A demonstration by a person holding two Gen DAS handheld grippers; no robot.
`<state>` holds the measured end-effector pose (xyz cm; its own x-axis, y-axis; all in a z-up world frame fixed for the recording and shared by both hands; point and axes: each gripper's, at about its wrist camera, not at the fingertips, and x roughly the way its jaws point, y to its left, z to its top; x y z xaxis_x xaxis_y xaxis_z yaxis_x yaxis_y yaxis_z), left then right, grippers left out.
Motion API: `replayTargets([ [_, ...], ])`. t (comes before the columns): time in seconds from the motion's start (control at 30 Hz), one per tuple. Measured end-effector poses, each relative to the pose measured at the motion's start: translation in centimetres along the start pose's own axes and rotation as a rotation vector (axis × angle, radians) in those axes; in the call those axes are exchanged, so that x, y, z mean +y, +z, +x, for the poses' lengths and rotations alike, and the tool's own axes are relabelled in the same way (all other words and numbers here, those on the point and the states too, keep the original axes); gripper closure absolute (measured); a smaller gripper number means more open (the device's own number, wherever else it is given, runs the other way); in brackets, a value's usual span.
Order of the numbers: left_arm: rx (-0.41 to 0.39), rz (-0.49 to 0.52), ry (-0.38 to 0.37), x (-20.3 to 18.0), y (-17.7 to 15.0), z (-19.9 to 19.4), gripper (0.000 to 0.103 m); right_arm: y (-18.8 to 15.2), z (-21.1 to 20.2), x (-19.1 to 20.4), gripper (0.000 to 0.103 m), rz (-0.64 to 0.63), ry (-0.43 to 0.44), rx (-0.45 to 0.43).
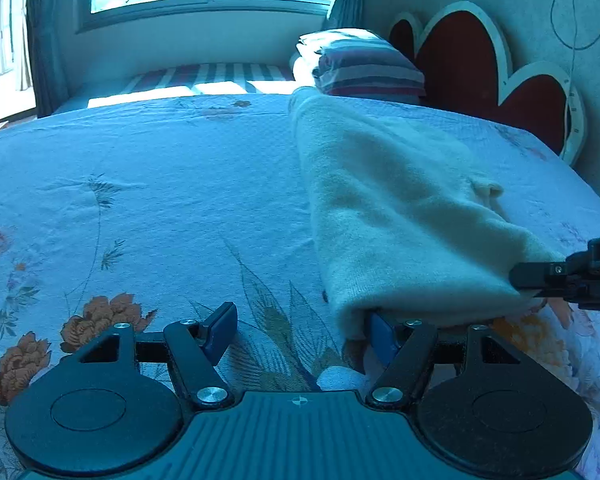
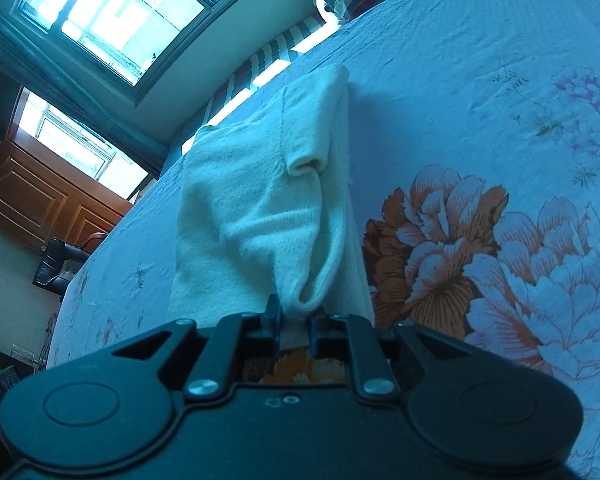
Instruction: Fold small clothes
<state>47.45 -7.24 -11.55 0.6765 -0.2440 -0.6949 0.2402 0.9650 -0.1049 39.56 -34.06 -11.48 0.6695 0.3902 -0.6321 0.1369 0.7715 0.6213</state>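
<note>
A cream knitted garment lies folded lengthwise on the flowered bedspread, running toward the headboard. The right gripper is clamped on its near hem. The left gripper stands apart, 1 pad tucked under the hem's corner.

Cream knit garment – soft, fuzzy (matt); bedsheet – textured cotton, floral print.

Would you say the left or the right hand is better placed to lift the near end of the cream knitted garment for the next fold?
Probably right: the right gripper is already shut on the cream knitted garment, while the left gripper is open at its corner.
</note>
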Motion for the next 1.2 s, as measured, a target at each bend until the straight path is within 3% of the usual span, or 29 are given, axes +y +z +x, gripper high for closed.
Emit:
replayTargets([
  [0.1, -0.004, 0.021, 0.026, 0.8, -0.5, -0.4, 0.034, 0.1, -0.5, 0.2, 0.095, -0.014, 0.011, -0.008],
  [0.17, 0.004, 0.056, 0.019, 1.0, -0.9, -1.1, 0.034, -0.1, 0.1, -0.4, 0.096, -0.010, -0.031, 0.013],
  [0.23, 0.013, 0.055, 0.022, 2.2, -1.0, -2.1, 0.034, -0.1, -0.3, -1.4, 0.095, 0.024, -0.003, 0.014],
  [0.27, -0.016, 0.033, 0.015, 3.3, -0.8, -2.8, 0.034, 0.0, -0.8, -1.3, 0.090, 0.013, -0.004, 0.009],
  [0.3, -0.042, 0.021, 0.012, 3.9, -0.4, -3.3, 0.034, 0.2, -1.8, -1.0, 0.078, -0.015, -0.018, -0.020],
  [0.37, -0.081, 0.019, -0.012, 4.7, 1.5, -3.4, 0.034, 1.0, -3.9, -0.6, 0.072, -0.065, -0.059, -0.119],
  [0.43, -0.097, 0.016, -0.056, 4.3, 4.1, -1.9, 0.034, 2.4, -4.2, -0.3, 0.076, -0.093, -0.065, -0.143],
  [0.53, -0.119, 0.008, -0.086, 3.2, 7.5, 1.2, 0.034, 5.1, -2.0, 1.5, 0.064, -0.211, -0.119, -0.152],
  [0.7, -0.053, 0.025, -0.098, 2.3, 10.3, 6.5, 0.034, 9.0, 2.9, 1.7, 0.052, -0.229, -0.172, -0.111],
  [0.77, -0.020, 0.012, -0.129, 2.0, 10.4, 8.3, 0.034, 9.9, 4.3, 1.4, 0.056, -0.226, -0.166, -0.097],
  [0.83, 0.001, -0.006, -0.148, 2.1, 10.3, 9.2, 0.034, 10.8, 5.7, 1.5, 0.067, -0.246, -0.166, -0.070],
  [0.87, -0.001, -0.013, -0.149, 1.9, 10.2, 9.3, 0.034, 10.7, 6.1, 1.8, 0.094, -0.283, -0.158, -0.069],
  [1.03, -0.036, -0.003, -0.114, 1.2, 9.3, 8.9, 0.031, 9.8, 5.1, 5.1, 0.095, -0.573, -0.160, -0.207],
  [1.13, -0.054, -0.047, -0.106, 2.0, 10.0, 8.1, 0.028, 10.8, 8.0, 3.1, 0.093, -0.514, -0.204, -0.066],
  [1.2, -0.114, -0.016, -0.092, 2.0, 11.1, 7.2, 0.028, 11.5, 6.7, 3.1, 0.080, -0.495, -0.182, -0.073],
])
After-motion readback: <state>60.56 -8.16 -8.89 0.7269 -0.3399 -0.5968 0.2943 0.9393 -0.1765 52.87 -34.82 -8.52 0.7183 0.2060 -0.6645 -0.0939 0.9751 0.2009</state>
